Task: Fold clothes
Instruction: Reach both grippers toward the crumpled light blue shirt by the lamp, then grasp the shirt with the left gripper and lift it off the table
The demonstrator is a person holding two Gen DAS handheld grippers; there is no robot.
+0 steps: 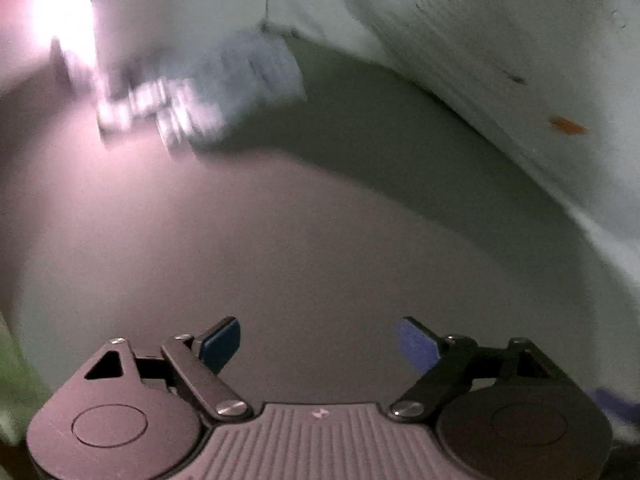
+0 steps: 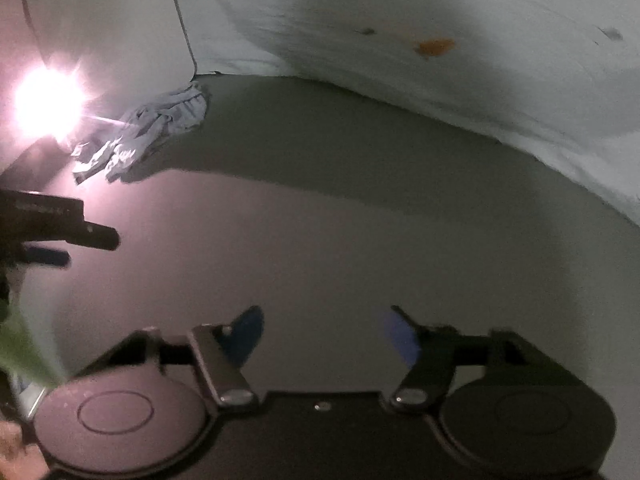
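- Pale table, walls behind.
- Crumpled blue-grey garment in the far left corner; looks soft and light, best pinched at an edge.
- Left gripper and right gripper spread apart, empty.

A smooth, pale grey worktop fills most of both wrist views, dimly lit, with a broad dark shadow crossing its far half. At its far left corner, where two pale walls meet, a crumpled light blue-grey garment lies directly on the surface in a loose, wrinkled heap; the left wrist view shows the same garment heavily blurred. A bright glare washes out the surface just left of the heap. The near part of the surface carries nothing visible.
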